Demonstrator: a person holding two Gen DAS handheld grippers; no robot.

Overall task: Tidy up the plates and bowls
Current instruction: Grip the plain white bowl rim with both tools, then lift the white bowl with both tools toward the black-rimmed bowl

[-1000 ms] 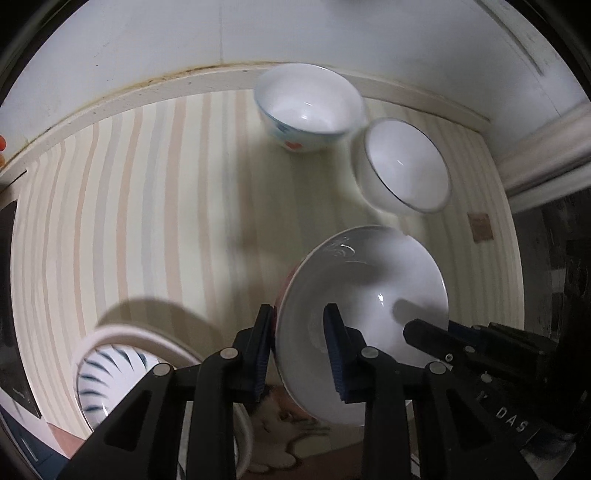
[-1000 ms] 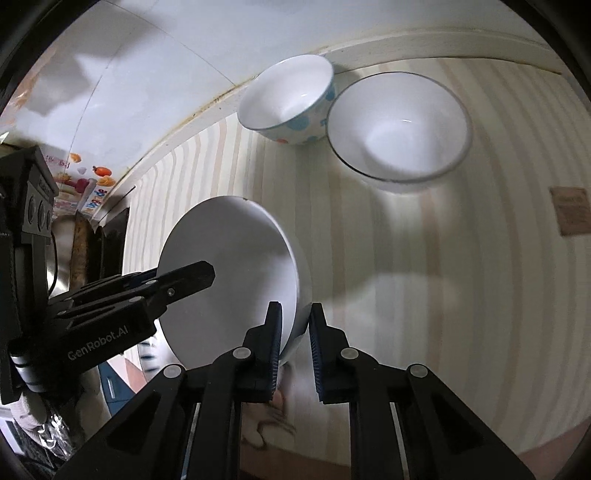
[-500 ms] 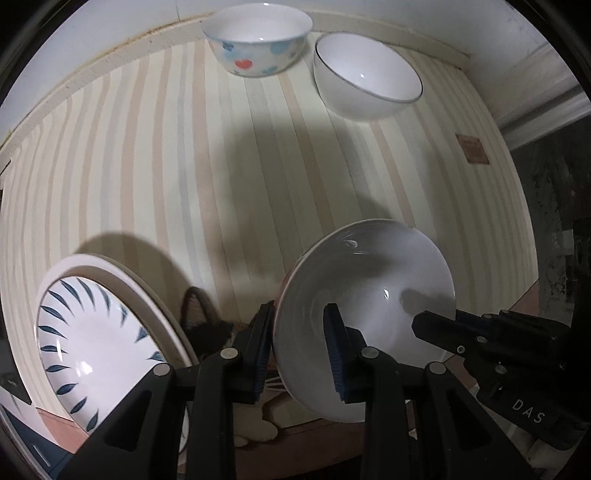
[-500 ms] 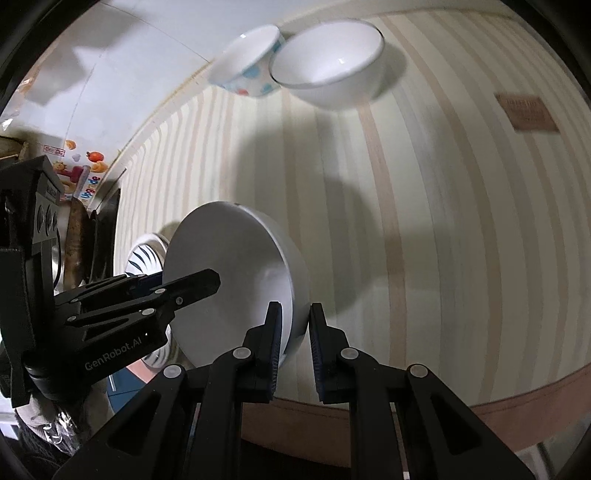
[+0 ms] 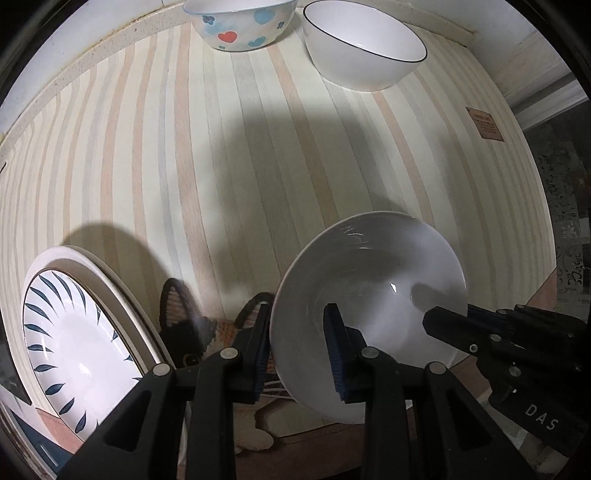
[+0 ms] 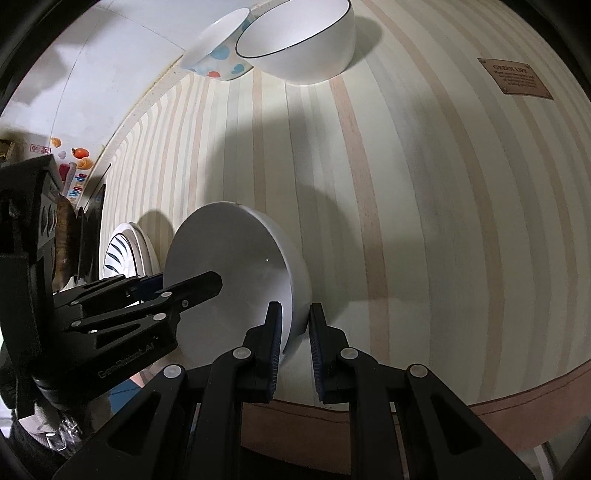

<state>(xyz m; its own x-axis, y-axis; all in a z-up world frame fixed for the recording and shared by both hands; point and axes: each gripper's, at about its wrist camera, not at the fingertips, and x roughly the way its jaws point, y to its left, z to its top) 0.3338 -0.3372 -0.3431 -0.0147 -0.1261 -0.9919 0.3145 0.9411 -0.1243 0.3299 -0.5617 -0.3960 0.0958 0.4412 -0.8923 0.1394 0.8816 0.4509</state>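
A plain white bowl (image 5: 373, 295) is held tilted above the near edge of the striped table (image 5: 221, 166). My left gripper (image 5: 297, 347) is shut on its left rim. My right gripper (image 6: 293, 341) is shut on the opposite rim of the same bowl (image 6: 229, 280). A heart-patterned bowl (image 5: 240, 22) and a black-rimmed white bowl (image 5: 362, 51) stand side by side at the far edge by the wall; both also show in the right wrist view, the patterned bowl (image 6: 218, 55) and the black-rimmed bowl (image 6: 299, 40). A blue-leaf plate (image 5: 70, 332) lies on a larger cream plate at the near left.
A cat-shaped mat (image 5: 188, 328) lies under the bowl near the front edge. A brown label (image 6: 517, 79) is on the table at the right. The white wall (image 6: 110, 74) runs along the far side. Clutter with fruit stickers (image 6: 74, 158) sits at the left.
Both grippers have drawn the white bowl back toward the near table edge. The two far bowls now look farther away, and more of the blue-leaf plate shows.
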